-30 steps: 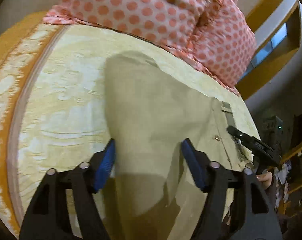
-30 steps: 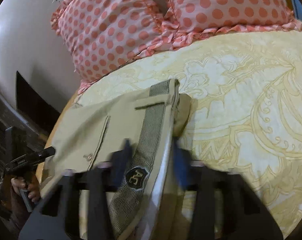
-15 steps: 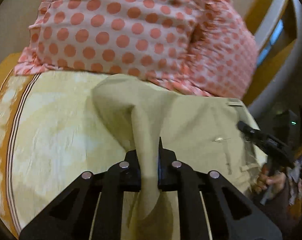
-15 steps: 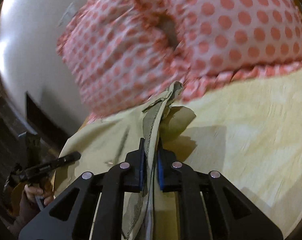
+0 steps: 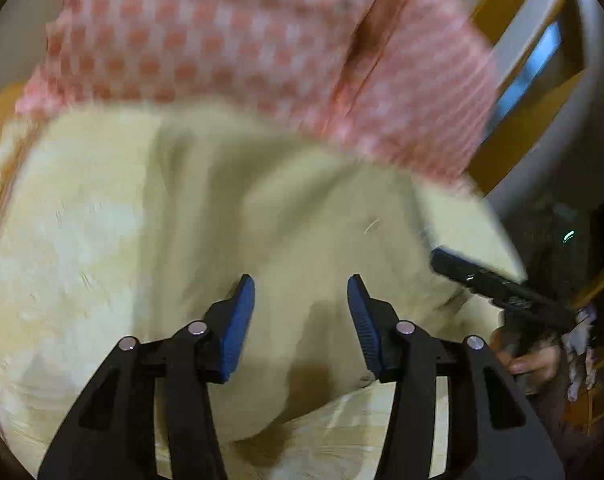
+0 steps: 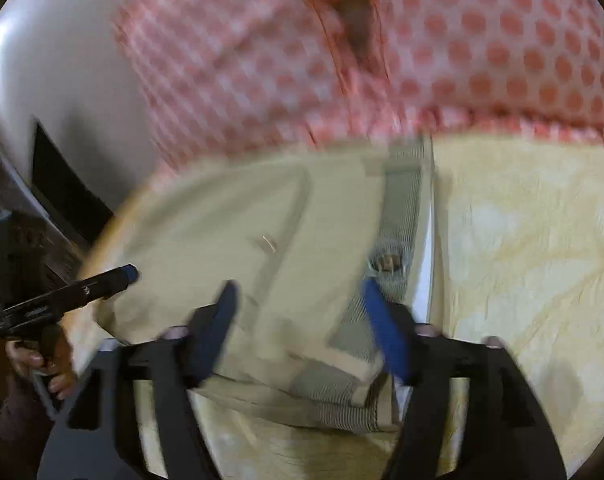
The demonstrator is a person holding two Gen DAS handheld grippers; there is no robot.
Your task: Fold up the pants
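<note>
Khaki pants [image 5: 302, 220] lie folded on the yellow bedspread [image 5: 82, 260], directly ahead of and beneath both sets of fingers. Left gripper [image 5: 301, 320] and right gripper [image 6: 302, 320] are spread wide, holding nothing. Risk: the striped waistband [image 6: 402, 208], bunched just under the right fingers, may spring back and undo the fold, or snag a descending finger.

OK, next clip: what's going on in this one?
A person is folding khaki cotton pants on a bed with a yellow patterned bedsheet, in front of pink polka-dot pillows. Both grippers are open over the cloth: the left hand-held gripper above a plain folded part, the right hand-held gripper above the striped waistband lining. Neither holds the pants now. Both views are motion-blurred.
</note>
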